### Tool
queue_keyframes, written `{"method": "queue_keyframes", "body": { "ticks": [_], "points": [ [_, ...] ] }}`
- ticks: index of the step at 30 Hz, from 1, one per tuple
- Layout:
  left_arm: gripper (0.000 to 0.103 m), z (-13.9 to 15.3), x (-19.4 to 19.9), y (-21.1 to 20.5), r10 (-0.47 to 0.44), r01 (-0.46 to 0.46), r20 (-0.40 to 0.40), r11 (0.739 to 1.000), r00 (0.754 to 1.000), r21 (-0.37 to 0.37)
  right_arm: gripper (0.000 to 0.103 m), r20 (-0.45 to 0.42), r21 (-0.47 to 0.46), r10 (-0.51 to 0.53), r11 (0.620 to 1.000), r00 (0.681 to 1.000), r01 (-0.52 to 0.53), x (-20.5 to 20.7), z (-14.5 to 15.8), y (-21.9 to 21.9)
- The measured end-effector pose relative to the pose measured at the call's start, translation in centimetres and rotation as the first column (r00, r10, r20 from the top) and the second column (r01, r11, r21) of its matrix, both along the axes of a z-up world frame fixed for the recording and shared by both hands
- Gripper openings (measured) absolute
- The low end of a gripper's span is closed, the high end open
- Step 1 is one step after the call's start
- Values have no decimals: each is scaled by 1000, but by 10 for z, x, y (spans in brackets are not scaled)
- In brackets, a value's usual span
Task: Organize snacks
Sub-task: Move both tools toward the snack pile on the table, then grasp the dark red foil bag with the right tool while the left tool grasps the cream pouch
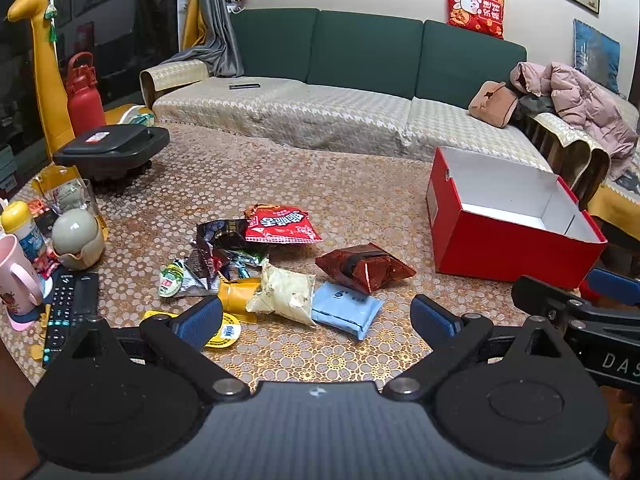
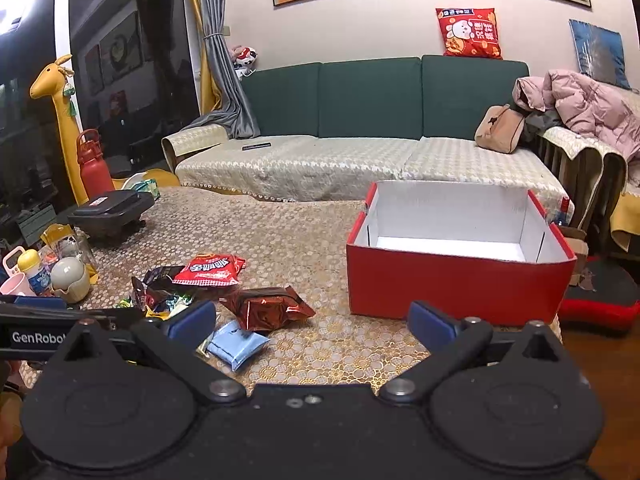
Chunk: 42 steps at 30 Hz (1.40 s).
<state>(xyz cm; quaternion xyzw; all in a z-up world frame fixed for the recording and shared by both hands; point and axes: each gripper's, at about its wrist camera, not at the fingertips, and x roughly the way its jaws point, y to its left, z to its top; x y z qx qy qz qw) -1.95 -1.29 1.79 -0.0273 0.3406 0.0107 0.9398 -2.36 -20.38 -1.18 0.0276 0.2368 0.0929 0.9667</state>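
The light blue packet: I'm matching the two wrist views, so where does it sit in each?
Left wrist: light blue packet, low centre, at the near edge of the snack pile.
Right wrist: low left, just below the dark red foil bag.
Shared landmark: the open red box.

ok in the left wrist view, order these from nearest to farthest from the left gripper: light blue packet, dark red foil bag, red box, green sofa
1. Light blue packet, on the table just ahead of the open left gripper.
2. Dark red foil bag, just behind the packet.
3. Red box, further back on the right.
4. Green sofa, beyond the table.
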Motion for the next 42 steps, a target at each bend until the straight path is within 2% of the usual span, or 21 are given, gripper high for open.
{"method": "queue_keyframes", "body": {
  "ticks": [23, 29, 33, 42],
  "points": [
    [101, -3, -3, 4, 0, 0, 3, 1000, 1000, -6, 102, -36, 6, 19, 1000, 999, -19, 1, -2, 3],
    [101, -15, 3, 11, 1, -2, -24, 1000, 1000, -29, 102, -56, 0, 29, 1000, 998, -29, 5, -6, 5],
    [101, -26, 9, 18, 11, -12, -45, 999, 999, -36, 98, -57, -14, 30, 999, 998, -31, 11, -13, 8],
    [101, -57, 34, 45, 64, -71, -121, 996, 991, -56, 95, -100, -45, 65, 997, 993, -70, 47, -33, 17]
  ]
}}
